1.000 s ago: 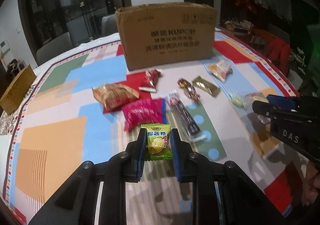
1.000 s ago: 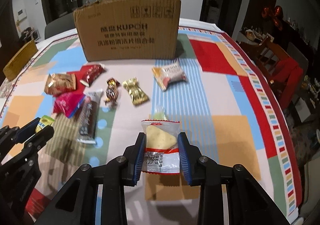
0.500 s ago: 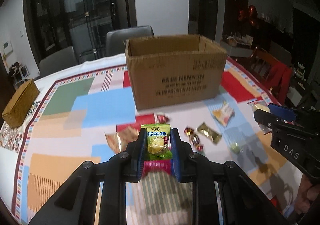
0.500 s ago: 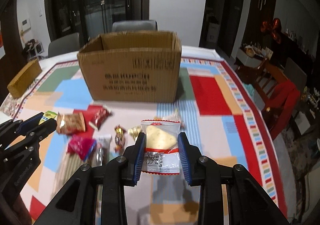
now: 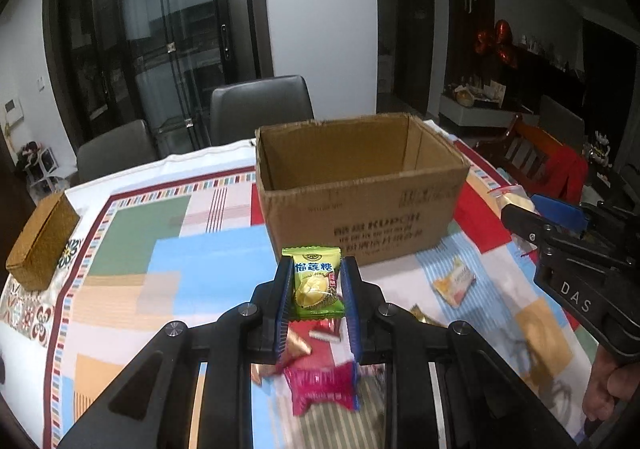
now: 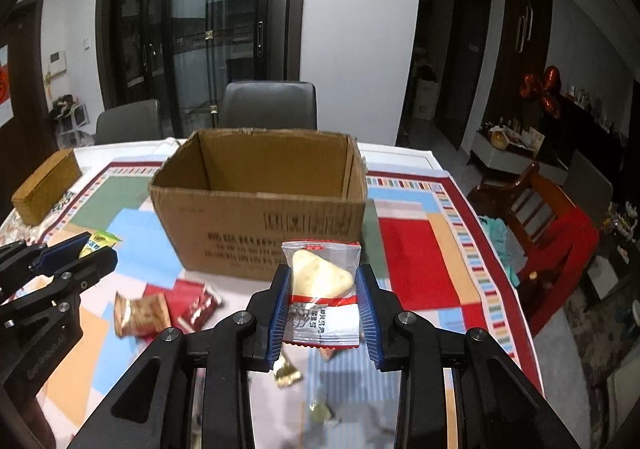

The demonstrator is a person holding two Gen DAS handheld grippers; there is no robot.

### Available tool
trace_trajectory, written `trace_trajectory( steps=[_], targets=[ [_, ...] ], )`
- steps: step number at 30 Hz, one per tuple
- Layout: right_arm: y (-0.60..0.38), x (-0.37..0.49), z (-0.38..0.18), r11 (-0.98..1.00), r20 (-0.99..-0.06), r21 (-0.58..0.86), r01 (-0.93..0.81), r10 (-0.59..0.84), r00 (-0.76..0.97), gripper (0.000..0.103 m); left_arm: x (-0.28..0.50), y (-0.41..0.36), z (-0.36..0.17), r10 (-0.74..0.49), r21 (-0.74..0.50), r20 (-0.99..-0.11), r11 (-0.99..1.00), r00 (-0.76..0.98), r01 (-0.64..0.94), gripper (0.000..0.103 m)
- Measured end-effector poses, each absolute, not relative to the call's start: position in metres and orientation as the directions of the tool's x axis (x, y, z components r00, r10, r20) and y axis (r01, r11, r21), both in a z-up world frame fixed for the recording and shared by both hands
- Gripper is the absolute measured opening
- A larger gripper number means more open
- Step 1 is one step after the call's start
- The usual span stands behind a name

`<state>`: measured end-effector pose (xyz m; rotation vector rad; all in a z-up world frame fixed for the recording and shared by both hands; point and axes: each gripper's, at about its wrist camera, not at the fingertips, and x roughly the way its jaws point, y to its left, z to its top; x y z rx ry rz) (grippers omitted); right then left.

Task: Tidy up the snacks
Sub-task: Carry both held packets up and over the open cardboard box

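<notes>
My left gripper [image 5: 316,289] is shut on a green durian candy packet [image 5: 316,283] and holds it above the table, short of the open cardboard box [image 5: 360,205]. My right gripper [image 6: 323,301] is shut on a clear packet with a pale biscuit [image 6: 322,289], raised in front of the same box [image 6: 260,217]. The box interior looks empty from here. The left gripper also shows at the left of the right wrist view [image 6: 76,257]; the right gripper shows at the right of the left wrist view [image 5: 536,213].
Loose snacks lie on the patterned tablecloth [image 5: 132,233] below the grippers: a pink packet [image 5: 324,385], a red packet [image 6: 200,305], an orange-brown packet [image 6: 140,313], an orange-white packet [image 5: 454,283], a gold candy [image 6: 286,373]. A woven box [image 5: 40,237] sits far left. Chairs stand behind the table.
Both grippers have risen with their packets and now look into the open top of the box. The snacks on the table have dropped low in both views.
</notes>
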<state>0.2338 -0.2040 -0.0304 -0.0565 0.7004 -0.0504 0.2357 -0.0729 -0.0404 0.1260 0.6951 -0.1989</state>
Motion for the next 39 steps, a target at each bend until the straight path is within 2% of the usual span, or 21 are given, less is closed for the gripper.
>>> trace_trajectory(
  steps=[18, 29, 39],
  targets=[
    [-0.205, 0.299, -0.003, 0.998, -0.609, -0.063, 0.012, -0.048, 0.792, 0.034, 0.306, -0.081, -0.009, -0.151, 0.075, -0.591, 0.968, 0.793, 0.24, 0.024],
    [-0.2, 0.335, -0.001, 0.998, -0.614, -0.063, -0.004, -0.035, 0.789, 0.034, 0.345, -0.078, -0.017, -0.171, 0.05, -0.608, 0.966, 0.775, 0.253, 0.024],
    [-0.201, 0.368, -0.011, 0.999, -0.654, -0.033, 0.0, -0.021, 0.756, 0.034, 0.373, -0.078, -0.023, -0.194, 0.019, -0.626, 0.965, 0.756, 0.263, 0.024]
  ],
)
